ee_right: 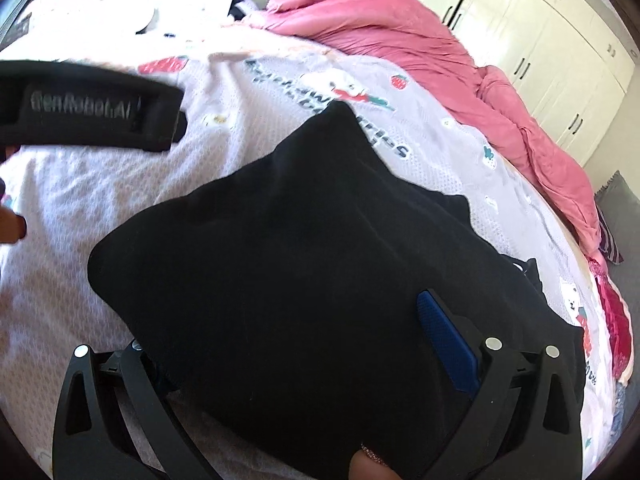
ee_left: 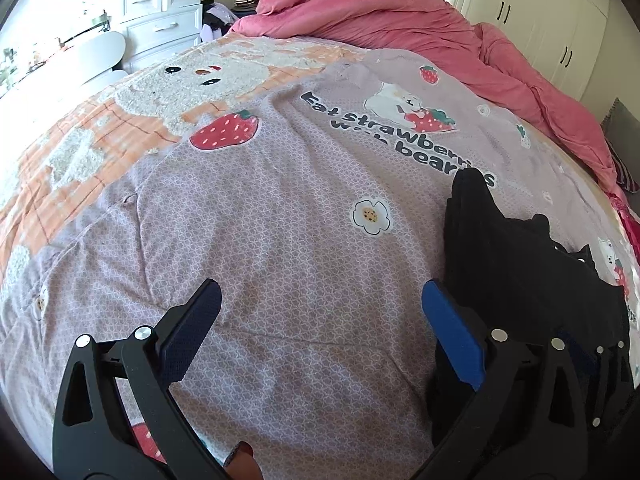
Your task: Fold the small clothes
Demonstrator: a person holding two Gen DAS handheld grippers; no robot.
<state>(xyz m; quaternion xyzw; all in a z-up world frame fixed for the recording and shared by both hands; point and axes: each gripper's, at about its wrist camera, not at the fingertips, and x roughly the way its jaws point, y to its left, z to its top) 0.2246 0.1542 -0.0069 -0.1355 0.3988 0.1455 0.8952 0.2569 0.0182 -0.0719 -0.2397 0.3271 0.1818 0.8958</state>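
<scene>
Bed cover: The printed bed cover point(ee_left: 280, 208) lies mostly flat. It is soft and wide, so it makes a good place for folding.

Black cloth: The black cloth point(ee_right: 304, 248) lies on the bed cover, on the right side. It looks like a small dark piece of clothing, but its exact shape is hard to tell. One corner points up toward the words printed on the cover.

Right gripper: The right gripper point(ee_right: 280, 344) is spread wide, with the black cloth between its two fingers. The cloth covers the left finger, so I think that finger sits under an edge, ready to lift it. The blue finger pad point(ee_right: 446, 344) rests on top of the cloth. It does not pinch the cloth.

Left gripper: The left gripper point(ee_left: 320, 332) is spread wide too and holds nothing. It hangs over bare cover, just left of the black cloth point(ee_left: 520, 280). I think it waits there to help with a fold.

Pink blanket: The pink blanket point(ee_left: 400, 12) is bunched up at the far side, well apart from the cloth. That keeps the folding spot free.

Next: The right gripper likely needs to close on the edge.
</scene>
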